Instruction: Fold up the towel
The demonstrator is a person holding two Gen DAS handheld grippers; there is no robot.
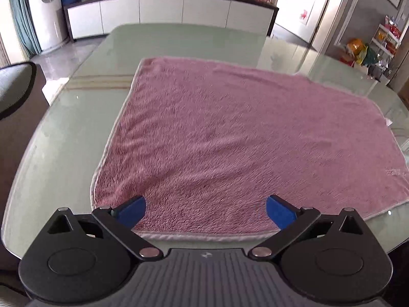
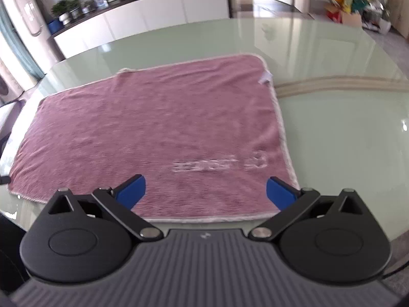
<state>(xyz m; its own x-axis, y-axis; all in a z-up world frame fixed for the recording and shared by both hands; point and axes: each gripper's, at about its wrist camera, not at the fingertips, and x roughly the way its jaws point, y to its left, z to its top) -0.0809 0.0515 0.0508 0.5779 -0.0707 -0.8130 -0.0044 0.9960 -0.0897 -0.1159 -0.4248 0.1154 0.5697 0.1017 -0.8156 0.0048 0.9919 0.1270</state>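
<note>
A pink fluffy towel [image 1: 230, 138] with a pale hem lies spread flat on the green glass table [image 1: 64, 128]. My left gripper [image 1: 205, 211] hovers open over the towel's near left part, blue pads wide apart, nothing between them. In the right wrist view the same towel [image 2: 153, 133] shows pale embroidered lettering [image 2: 219, 163] near its right edge and a small white tag [image 2: 265, 78] at the far right corner. My right gripper [image 2: 205, 192] is open above the near right part of the towel, close to its front hem.
The round table [image 2: 345, 133] has bare glass to the right of the towel and beyond it. A chair back [image 1: 15, 89] stands at the table's left. A long white sideboard [image 1: 163, 12] with plants and frames lines the far wall.
</note>
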